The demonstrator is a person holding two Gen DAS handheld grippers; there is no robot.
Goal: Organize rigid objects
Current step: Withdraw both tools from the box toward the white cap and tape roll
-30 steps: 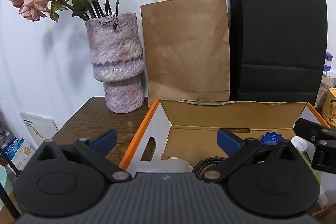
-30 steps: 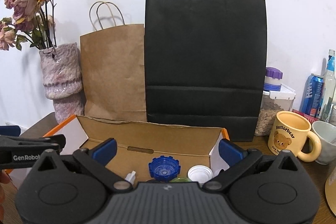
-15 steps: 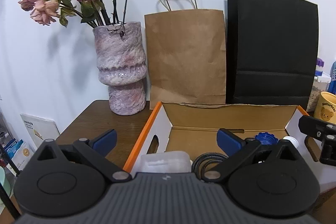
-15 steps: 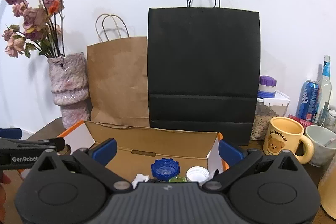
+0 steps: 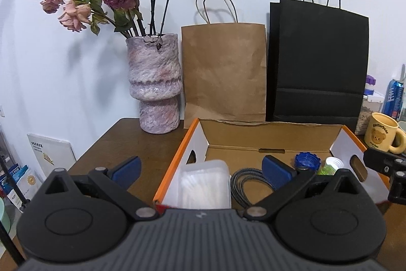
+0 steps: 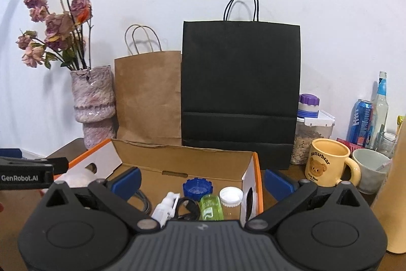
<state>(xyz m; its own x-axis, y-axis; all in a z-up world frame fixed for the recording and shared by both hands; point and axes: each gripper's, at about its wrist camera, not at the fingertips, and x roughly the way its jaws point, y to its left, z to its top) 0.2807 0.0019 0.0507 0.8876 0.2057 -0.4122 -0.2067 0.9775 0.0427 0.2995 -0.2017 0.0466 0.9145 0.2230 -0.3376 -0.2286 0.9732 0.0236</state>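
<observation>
An open orange-edged cardboard box point(image 5: 269, 136) sits on the dark wooden table. In it lie a clear plastic case of cotton swabs point(image 5: 204, 183), a coiled braided cable point(image 5: 243, 182), a blue cap point(image 5: 305, 159), a white cap point(image 6: 230, 196), a green bottle point(image 6: 210, 206) and a white spray bottle point(image 6: 167, 205). My left gripper point(image 5: 201, 170) is open and empty, above the box's left near corner. My right gripper point(image 6: 201, 182) is open and empty, above the box's right near part point(image 6: 177, 159).
A pink vase of dried roses point(image 5: 154, 83), a brown paper bag point(image 5: 223, 73) and a black paper bag point(image 5: 317, 62) stand behind the box. Right of it are a yellow bear mug point(image 6: 327, 161), a grey cup point(image 6: 370, 169), a seed jar point(image 6: 310, 136), a can and a bottle.
Both grippers have drawn back and up from the box, so more of its contents show. The swab case, green bottle and spray bottle have come into view. Both stay open.
</observation>
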